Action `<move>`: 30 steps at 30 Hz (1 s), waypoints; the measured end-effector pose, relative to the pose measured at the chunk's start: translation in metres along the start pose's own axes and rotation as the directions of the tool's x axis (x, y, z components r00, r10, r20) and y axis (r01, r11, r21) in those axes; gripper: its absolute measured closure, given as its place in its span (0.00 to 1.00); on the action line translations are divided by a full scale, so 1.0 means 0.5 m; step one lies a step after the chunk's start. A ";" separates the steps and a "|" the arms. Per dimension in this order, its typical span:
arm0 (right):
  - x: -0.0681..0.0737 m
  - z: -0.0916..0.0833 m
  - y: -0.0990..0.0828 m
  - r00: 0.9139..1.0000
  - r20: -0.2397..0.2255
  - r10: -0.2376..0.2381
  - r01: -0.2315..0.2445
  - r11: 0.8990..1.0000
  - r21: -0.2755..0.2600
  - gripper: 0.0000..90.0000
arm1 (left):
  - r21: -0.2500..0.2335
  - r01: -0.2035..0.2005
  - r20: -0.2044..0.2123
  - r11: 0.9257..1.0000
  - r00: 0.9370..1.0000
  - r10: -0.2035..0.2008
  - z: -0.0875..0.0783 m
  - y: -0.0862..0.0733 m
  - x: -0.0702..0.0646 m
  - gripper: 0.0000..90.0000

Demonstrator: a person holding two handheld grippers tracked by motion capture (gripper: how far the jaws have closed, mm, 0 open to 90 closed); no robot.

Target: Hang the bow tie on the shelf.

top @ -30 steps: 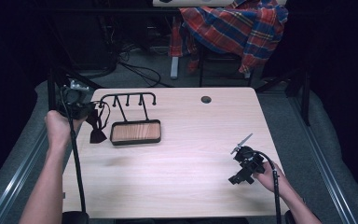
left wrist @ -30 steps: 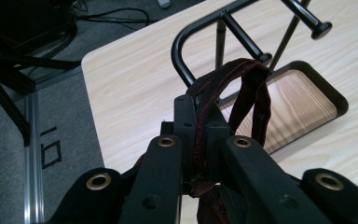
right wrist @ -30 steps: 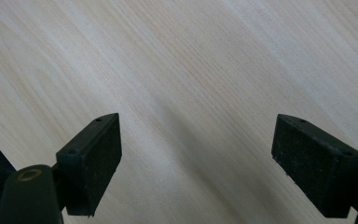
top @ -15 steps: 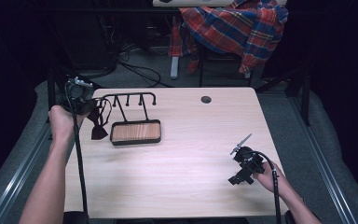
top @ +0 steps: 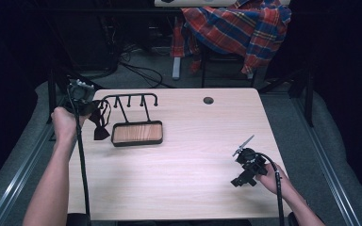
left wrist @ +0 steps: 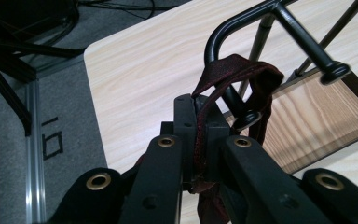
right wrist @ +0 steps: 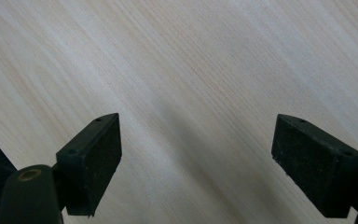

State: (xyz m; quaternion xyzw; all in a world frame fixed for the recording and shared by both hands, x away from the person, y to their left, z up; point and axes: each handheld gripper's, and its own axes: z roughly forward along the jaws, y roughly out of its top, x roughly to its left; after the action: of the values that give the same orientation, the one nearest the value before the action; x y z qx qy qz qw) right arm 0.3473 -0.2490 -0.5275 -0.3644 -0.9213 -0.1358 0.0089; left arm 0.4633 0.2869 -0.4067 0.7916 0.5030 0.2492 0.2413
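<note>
Both forearms are being shown bare, with no sleeves worn. The left gripper (left wrist: 199,116) is being seen as matte black, its 2 flat rectangular jaws carried on angled black links, with 4 brass-ringed holes showing in them. Its top is being seen as grey in the high view, and a black cable is being trailed from it. The right gripper (right wrist: 196,158) is being shown with 2 black, blocky, slant-topped jaws dotted with small screw holes, 1 brass ring, and a looping black cable.

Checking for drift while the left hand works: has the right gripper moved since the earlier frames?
No. The right gripper sits at the same spot near the table's right edge.
</note>
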 end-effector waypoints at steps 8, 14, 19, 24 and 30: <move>0.000 0.000 0.000 1.000 -0.003 -0.003 0.003 1.000 0.000 0.18 | 0.015 0.010 -0.005 1.000 1.000 -0.010 0.024 -0.012 0.008 0.98; 0.001 -0.001 0.001 1.000 -0.006 -0.010 0.011 1.000 0.011 0.18 | 0.016 0.044 -0.012 0.999 0.999 -0.044 0.043 -0.019 0.017 0.98; 0.001 -0.001 0.000 1.000 -0.007 -0.006 0.006 1.000 0.003 0.18 | 0.008 0.066 -0.002 0.998 0.998 -0.066 0.058 -0.021 0.019 0.98; 0.003 0.000 0.001 1.000 -0.007 -0.006 0.006 1.000 0.000 0.18 | 0.009 0.078 0.013 0.997 0.997 -0.078 0.069 -0.030 0.016 0.98; 0.003 0.000 0.001 1.000 -0.008 -0.008 0.008 1.000 0.003 0.18 | 0.010 0.073 0.036 0.997 0.997 -0.073 0.069 -0.038 0.011 0.96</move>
State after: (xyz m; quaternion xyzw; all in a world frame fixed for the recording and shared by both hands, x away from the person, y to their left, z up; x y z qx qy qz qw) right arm 0.3463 -0.2476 -0.5273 -0.3601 -0.9229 -0.1360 0.0128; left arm 0.4746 0.2946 -0.4440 0.7782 0.5283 0.2237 0.2556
